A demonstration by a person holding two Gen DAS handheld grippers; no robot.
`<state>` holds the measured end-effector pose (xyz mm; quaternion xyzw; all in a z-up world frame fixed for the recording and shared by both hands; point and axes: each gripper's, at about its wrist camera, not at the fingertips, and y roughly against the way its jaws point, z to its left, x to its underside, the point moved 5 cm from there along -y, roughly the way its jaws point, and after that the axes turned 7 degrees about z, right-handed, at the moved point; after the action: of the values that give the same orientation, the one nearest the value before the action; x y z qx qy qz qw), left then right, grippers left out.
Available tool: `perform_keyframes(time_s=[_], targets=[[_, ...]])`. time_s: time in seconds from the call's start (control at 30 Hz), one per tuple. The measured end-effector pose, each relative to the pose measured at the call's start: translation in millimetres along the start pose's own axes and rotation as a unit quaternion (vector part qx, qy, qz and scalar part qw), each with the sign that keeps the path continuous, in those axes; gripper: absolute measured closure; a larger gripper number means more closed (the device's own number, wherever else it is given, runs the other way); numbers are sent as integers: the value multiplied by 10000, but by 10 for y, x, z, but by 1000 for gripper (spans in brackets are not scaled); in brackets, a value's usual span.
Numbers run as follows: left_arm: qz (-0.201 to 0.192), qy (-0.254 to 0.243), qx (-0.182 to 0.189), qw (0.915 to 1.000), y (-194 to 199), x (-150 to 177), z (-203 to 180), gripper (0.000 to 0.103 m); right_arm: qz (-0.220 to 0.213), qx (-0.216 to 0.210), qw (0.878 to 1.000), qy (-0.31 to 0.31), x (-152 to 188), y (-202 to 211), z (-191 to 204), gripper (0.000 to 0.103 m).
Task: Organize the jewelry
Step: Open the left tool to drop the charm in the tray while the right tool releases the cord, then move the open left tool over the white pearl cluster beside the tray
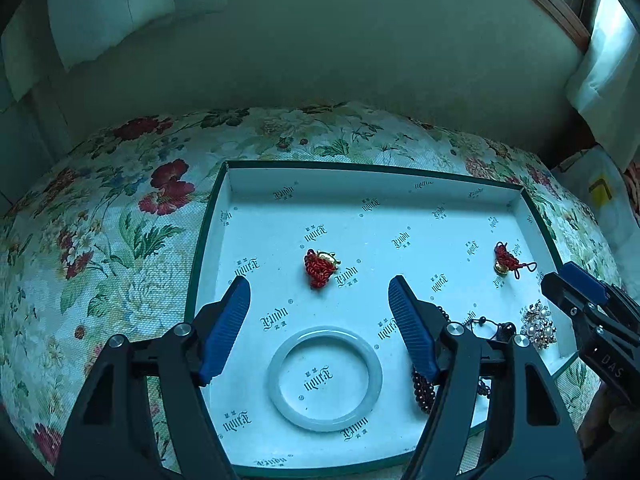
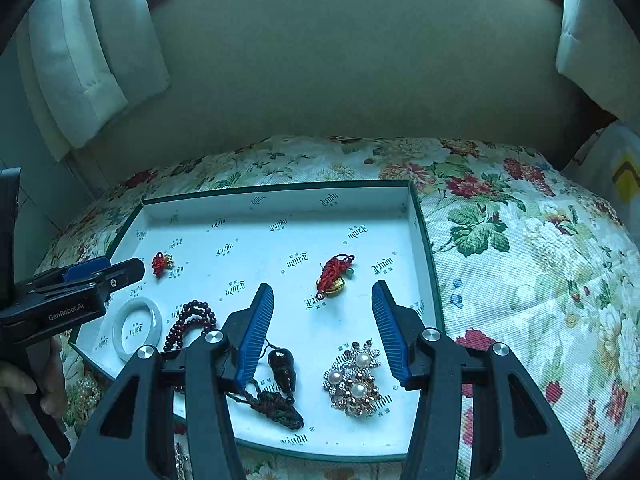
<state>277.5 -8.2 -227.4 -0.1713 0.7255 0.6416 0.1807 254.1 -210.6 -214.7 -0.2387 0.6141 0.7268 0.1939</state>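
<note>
On the flowered quilted bedspread [image 2: 520,264] lies a shallow rectangular box lid [image 1: 400,172], dark green at the rim and lined with white paper printed all over with a small dark logo. Inside it the jewelry is spread apart. A smooth, pale, milky bangle [image 1: 325,378], a plain closed ring, lies flat near the lid's near edge. Beyond it sits a knotted red cord charm [image 1: 320,269] with a small gold piece at its top. A second red cord knot [image 2: 334,274] with a gold bead lies toward the right side. A strand of small, round, dark red beads [image 2: 192,322] is heaped in loops beside the bangle. A dark glossy carved pendant [image 2: 283,370] rests on its braided dark cord, and next to it is a cluster brooch [image 2: 354,378] of pearls and glittering stones in a flower shape.

My left gripper [image 1: 318,322] is spread wide, its ribbed blue pads empty, hovering above the lid with the bangle lying between and below the two fingers, untouched. My right gripper [image 2: 322,330] is likewise wide apart and holds nothing; the pendant and brooch lie beneath it. Both point forward and slightly down toward the lid. My left hand [image 2: 24,388] wraps the handle at the lid's left edge.
</note>
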Motion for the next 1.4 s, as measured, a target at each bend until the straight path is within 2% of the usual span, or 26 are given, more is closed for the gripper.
perform_keyframes(time_s=[0.27,0.47,0.83,0.97,1.07,1.27,1.4], targets=[[-76,143,15,9999,316,249,61,32,29,132,9999,12,284,280,-55,52],[-50,310,17,9995,470,498,142,32,202,157,9996,-91,572,370,-133,52],[193,419,50,9989,546,1004,146,32,536,231,9983,-78,1114,476,-155,53],[286,409,100,9987,547,1154,98,32,607,229,9979,-84,1229,498,-162,53],[365,392,135,9985,539,1245,63,32,671,225,9975,-73,1290,497,-168,57],[387,394,110,9984,569,1328,65,32,696,203,9973,-87,1340,517,-187,58],[435,378,124,9983,555,1379,51,32,740,202,9970,-117,1354,495,-220,65]])
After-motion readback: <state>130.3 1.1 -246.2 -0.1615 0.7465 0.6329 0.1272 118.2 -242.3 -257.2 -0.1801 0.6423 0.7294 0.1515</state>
